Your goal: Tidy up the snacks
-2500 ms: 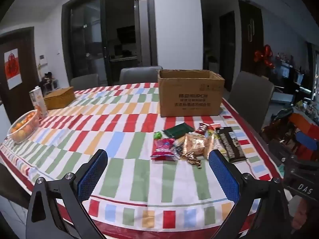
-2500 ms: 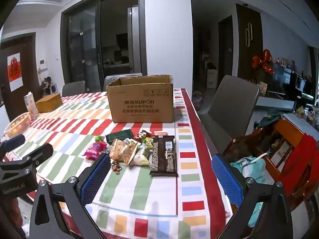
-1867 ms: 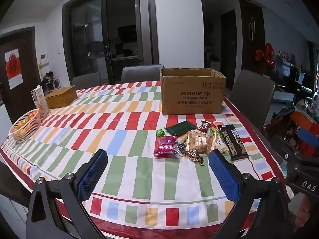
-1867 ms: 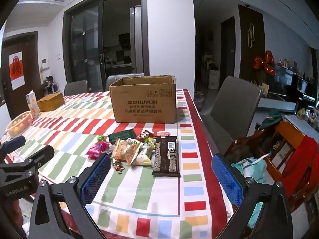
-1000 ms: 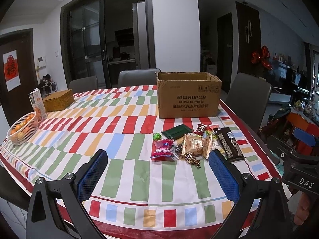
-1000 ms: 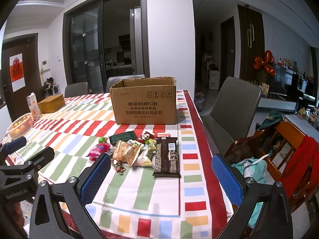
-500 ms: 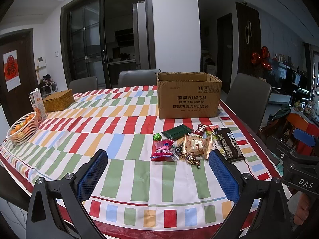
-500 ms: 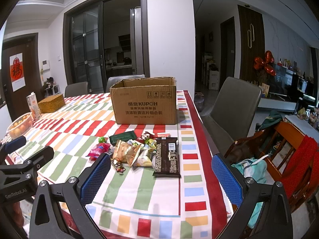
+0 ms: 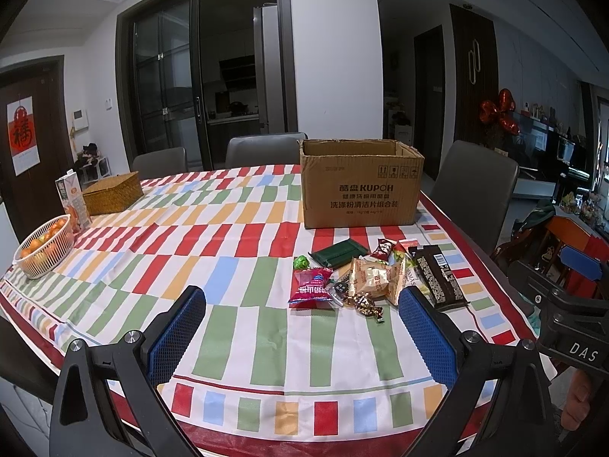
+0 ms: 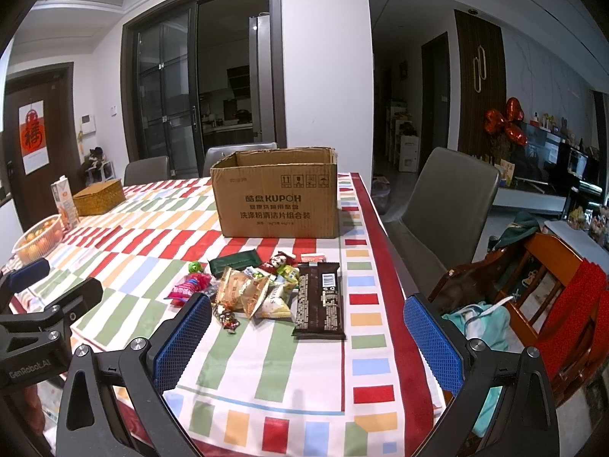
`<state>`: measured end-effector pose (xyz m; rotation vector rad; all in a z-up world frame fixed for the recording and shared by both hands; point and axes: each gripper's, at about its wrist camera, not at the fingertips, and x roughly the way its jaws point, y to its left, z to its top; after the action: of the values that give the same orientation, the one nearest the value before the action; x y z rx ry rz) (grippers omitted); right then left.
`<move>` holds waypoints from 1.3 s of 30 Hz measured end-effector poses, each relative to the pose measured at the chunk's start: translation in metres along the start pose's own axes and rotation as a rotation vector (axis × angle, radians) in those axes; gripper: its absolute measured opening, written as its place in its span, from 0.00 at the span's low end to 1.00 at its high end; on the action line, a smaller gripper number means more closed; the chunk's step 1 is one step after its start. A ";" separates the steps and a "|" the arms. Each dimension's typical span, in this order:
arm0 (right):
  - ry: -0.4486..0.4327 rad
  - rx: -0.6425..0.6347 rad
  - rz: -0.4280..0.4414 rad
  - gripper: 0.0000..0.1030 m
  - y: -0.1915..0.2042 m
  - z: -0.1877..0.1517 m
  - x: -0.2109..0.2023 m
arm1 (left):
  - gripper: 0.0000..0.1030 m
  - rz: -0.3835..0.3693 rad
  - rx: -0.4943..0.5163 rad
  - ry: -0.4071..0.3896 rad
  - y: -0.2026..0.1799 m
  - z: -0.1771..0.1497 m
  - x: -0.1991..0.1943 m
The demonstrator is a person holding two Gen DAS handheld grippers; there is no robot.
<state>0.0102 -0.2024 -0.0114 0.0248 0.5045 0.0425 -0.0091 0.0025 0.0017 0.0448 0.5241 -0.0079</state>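
Cardboard box (image 9: 361,186) stands open behind the snack pile (image 10: 262,289) on my worktop (image 9: 213,266). Both my left hand-held gripper (image 9: 302,333) and right hand-held gripper (image 10: 308,337) hover spread apart, empty; sorting seems unstarted, so next I reach for one packet.

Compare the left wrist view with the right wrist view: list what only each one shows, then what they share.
Only the left wrist view shows the right gripper from the side.

Only the right wrist view shows the left gripper, plus a wooden chair draped in red cloth.

Both show the brown cardboard box, the dark brown chocolate bar and the white basket of oranges.
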 end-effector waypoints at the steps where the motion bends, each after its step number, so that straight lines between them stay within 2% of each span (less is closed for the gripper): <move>1: 0.001 0.000 0.000 0.99 0.000 0.000 -0.001 | 1.00 0.001 0.000 0.000 0.000 0.000 0.000; 10: 0.009 -0.003 0.005 0.99 0.001 0.001 -0.002 | 1.00 0.004 -0.002 0.004 0.001 0.001 0.000; 21: 0.034 -0.043 0.034 0.99 0.010 -0.001 0.021 | 1.00 0.037 -0.005 0.036 0.009 -0.001 0.020; 28: 0.064 -0.066 0.110 0.99 0.023 0.006 0.054 | 0.99 0.042 0.009 0.055 0.018 0.003 0.045; 39: 0.155 -0.110 0.179 0.88 0.041 0.006 0.114 | 0.90 0.006 0.033 0.132 0.025 0.006 0.104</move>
<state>0.1117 -0.1557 -0.0596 -0.0416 0.6533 0.2486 0.0840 0.0276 -0.0439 0.0796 0.6562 -0.0081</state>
